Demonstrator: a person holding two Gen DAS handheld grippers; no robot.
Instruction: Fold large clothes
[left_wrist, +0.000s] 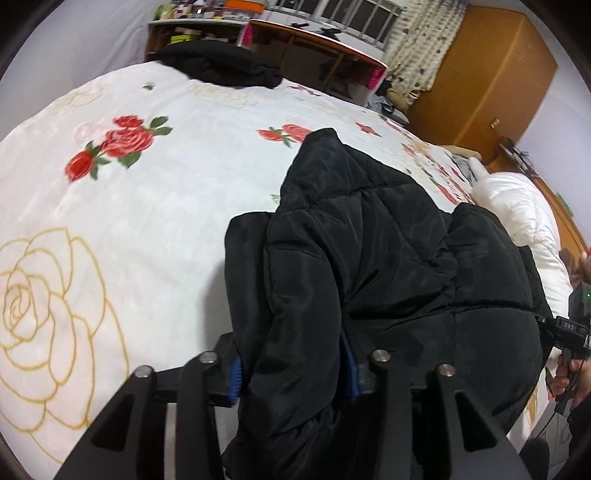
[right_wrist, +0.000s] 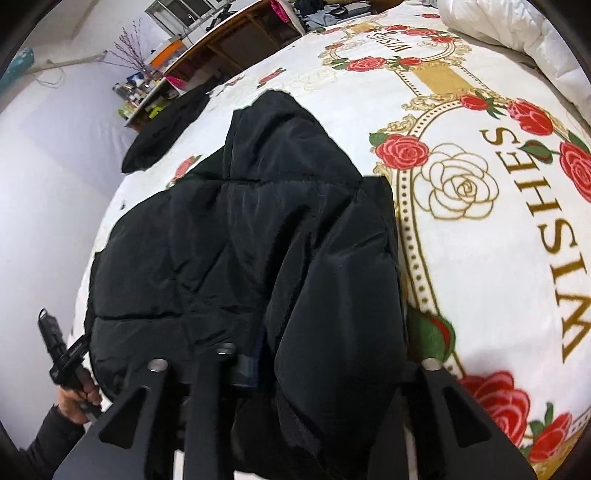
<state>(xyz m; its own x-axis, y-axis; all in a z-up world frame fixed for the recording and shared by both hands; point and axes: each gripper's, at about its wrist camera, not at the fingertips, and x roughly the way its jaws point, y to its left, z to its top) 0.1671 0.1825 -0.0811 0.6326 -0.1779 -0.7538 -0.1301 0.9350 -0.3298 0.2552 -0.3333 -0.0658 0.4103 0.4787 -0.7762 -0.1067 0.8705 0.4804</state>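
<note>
A black puffer jacket (left_wrist: 388, 251) lies on the rose-print bed cover (left_wrist: 147, 206), partly folded, its far end toward the desk. My left gripper (left_wrist: 295, 373) is shut on a thick fold of its near left edge, blue pads pressing the fabric. In the right wrist view the same jacket (right_wrist: 240, 229) fills the middle. My right gripper (right_wrist: 325, 373) is shut on a bunched fold of its near right edge; its right finger is hidden by cloth. The right gripper also shows in the left wrist view (left_wrist: 572, 332), and the left in the right wrist view (right_wrist: 62, 354).
A second black garment (left_wrist: 218, 62) lies at the bed's far edge, also in the right wrist view (right_wrist: 166, 129). A white duvet (left_wrist: 517, 214) is bunched at the right. A wooden desk (left_wrist: 317, 48) and a wardrobe (left_wrist: 487, 74) stand beyond the bed.
</note>
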